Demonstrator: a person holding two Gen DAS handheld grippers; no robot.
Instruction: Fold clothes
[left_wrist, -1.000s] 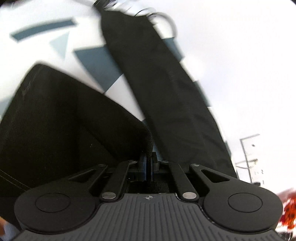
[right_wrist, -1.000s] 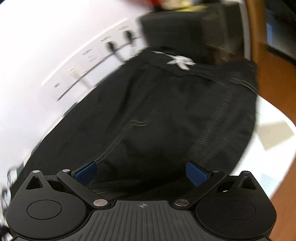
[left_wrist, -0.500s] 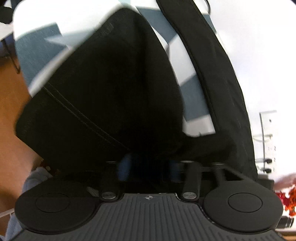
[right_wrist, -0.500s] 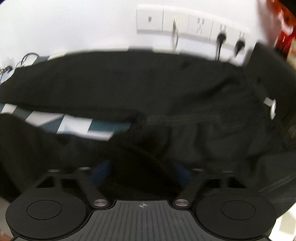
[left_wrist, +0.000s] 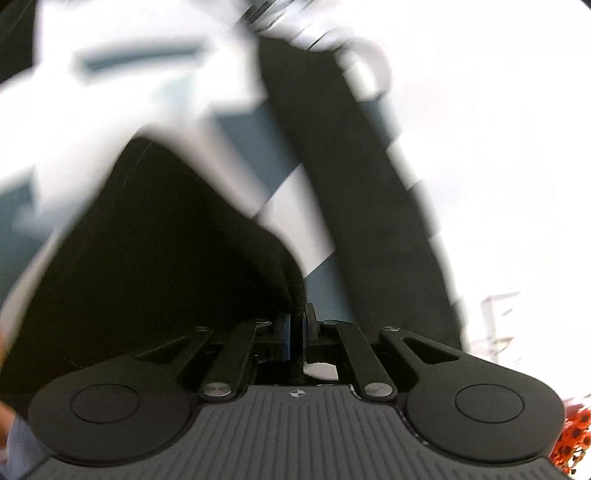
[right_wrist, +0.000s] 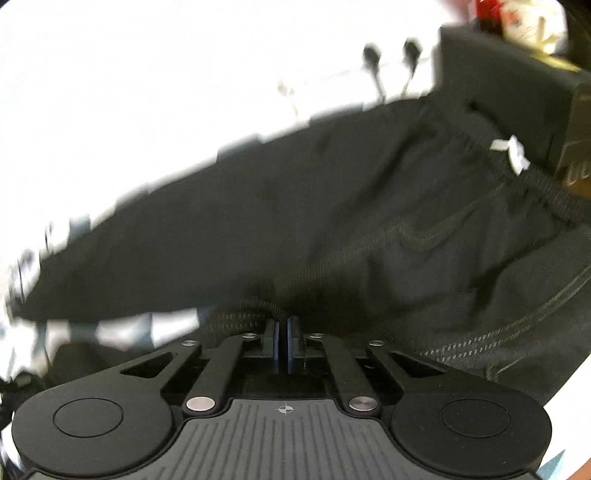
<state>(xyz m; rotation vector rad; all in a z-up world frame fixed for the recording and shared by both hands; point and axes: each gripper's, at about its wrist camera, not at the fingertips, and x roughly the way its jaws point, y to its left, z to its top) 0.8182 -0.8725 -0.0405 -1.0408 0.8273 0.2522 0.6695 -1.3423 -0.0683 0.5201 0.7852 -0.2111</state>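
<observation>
Pinching hems of the black trousers (right_wrist: 332, 221) above the blue-and-white patterned tablecloth (left_wrist: 288, 218), left gripper (left_wrist: 295, 325) and right gripper (right_wrist: 283, 332) both clamped on fabric.

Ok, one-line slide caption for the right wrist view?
Right gripper shut on the hem of black trousers spread over a patterned table, wall sockets behind.

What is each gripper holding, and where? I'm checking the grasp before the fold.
Both hold the black fabric trousers: the left gripper pinches a hemmed edge, the right gripper a ribbed edge.
</observation>
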